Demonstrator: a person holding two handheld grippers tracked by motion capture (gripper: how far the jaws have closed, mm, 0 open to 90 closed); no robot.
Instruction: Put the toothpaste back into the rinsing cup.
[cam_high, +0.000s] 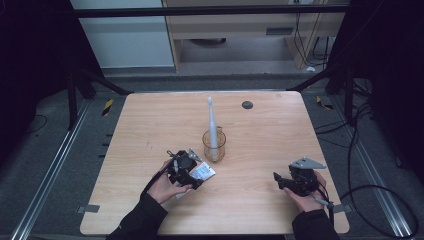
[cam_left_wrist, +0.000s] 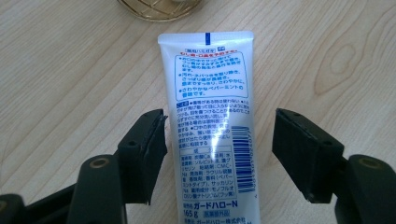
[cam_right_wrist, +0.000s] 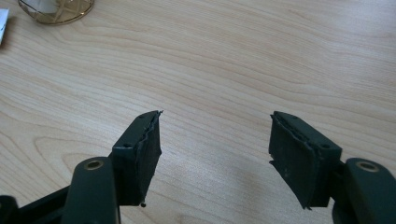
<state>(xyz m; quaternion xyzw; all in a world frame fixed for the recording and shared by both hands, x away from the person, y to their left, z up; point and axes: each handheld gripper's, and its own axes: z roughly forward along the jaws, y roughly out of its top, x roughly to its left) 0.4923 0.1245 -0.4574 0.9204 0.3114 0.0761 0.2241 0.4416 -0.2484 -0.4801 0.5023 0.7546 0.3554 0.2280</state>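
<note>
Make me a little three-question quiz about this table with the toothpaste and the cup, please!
1. True or false: the left gripper squeezes the toothpaste tube.
2. What stands in the gold wire cup? A) a spoon B) an electric toothbrush C) a pen
3. What lies between the right gripper jaws?

Key:
1. False; the tube lies flat on the wooden table between open jaws, with gaps on both sides.
2. B, the white electric toothbrush, upright.
3. Nothing, just bare table.

The table (cam_high: 150, 115) was light wood and stood on a grey floor (cam_high: 50, 150). Behind it was a pale cabinet (cam_high: 235, 30) and a white panel (cam_high: 130, 45). Dark curtains (cam_high: 30, 60) hung at both sides, and black cables (cam_high: 365, 150) lay at the right.
</note>
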